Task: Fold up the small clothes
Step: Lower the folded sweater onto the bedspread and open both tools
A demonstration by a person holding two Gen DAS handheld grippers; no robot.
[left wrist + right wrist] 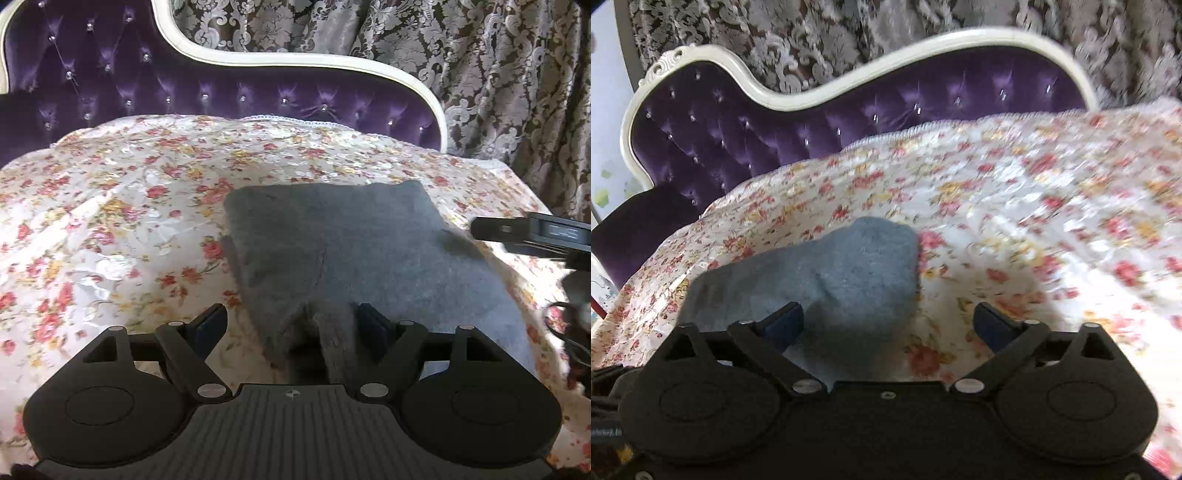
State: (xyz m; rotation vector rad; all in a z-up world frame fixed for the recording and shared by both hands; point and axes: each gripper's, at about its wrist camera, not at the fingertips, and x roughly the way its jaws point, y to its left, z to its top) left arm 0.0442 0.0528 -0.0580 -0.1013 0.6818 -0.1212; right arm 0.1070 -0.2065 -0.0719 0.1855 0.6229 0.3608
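The grey garment (332, 251) lies partly folded on the floral bedspread (110, 206); both the left tool (291, 325) and right tool (888, 325) are released. Next: grip the near edge.

A purple tufted sofa (110, 81) with a cream frame carries a floral cover (110, 221) spread over its seat. On the cover lies a grey folded garment (332, 240), flat, its near edge bunched and partly raised.
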